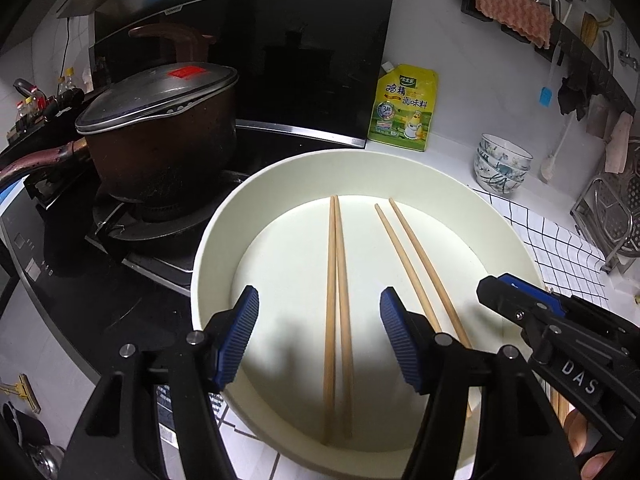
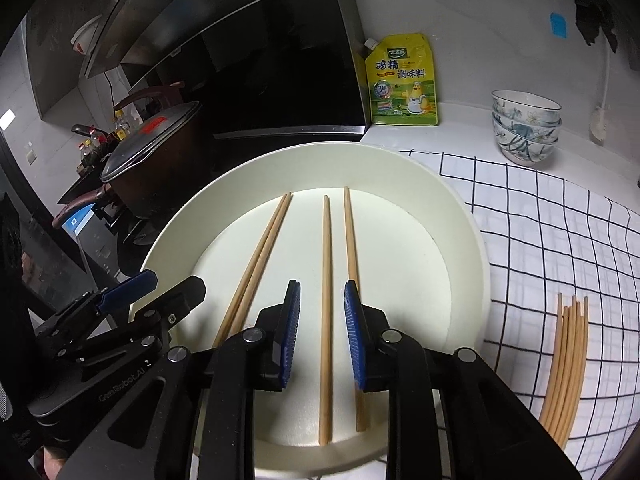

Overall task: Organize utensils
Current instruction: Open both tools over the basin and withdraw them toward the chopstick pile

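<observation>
A cream round tray (image 1: 216, 240) (image 2: 460, 216) holds two pairs of wooden chopsticks. The left pair (image 1: 337, 280) (image 2: 264, 248) lies together; the right pair (image 1: 416, 256) (image 2: 327, 264) lies slightly spread. My left gripper (image 1: 319, 338) is open above the left pair, empty. My right gripper (image 2: 322, 334) is open and straddles one chopstick of the right pair; it also shows in the left wrist view (image 1: 520, 300). A bundle of several loose chopsticks (image 2: 566, 364) lies on the checked cloth right of the tray.
A lidded brown pot (image 1: 160, 136) sits on the black stove left of the tray. A yellow seasoning pouch (image 1: 404, 108) leans on the back wall. Stacked patterned bowls (image 2: 526, 126) stand at the back right. A metal rack (image 1: 616, 216) stands at the right.
</observation>
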Demonstrator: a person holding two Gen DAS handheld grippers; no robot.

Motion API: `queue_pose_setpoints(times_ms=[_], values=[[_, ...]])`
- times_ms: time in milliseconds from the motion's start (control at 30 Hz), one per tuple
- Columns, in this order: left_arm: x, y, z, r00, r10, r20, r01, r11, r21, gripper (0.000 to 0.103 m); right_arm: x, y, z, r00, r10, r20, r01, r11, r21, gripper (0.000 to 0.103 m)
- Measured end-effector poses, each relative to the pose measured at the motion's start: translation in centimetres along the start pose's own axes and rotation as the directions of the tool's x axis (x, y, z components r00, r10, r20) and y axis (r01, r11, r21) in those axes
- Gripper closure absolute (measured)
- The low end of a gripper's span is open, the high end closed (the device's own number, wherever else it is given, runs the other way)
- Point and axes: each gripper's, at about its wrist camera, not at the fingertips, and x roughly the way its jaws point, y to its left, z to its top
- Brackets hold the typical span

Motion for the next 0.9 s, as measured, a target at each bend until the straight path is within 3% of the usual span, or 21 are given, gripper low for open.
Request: queue_pose_setpoints(times_ms=[467,900], values=[[-2.5,-3.4,-2.2,0.999,-0.033,0.007,0.032,0.999,0.041,0.030,-4.7,-2.2,-3.6,0.997,-0.052,0.052,0.050,0.998,0.040,0.078],[-4.2,-7.2,-4.4,0.996,-0.085,-0.005,0.085,0.993,0.081,0.024,-9.0,-5.6,-6.8,0.989,-0.121,0.090,0.116,0.991,0.067,0.069]])
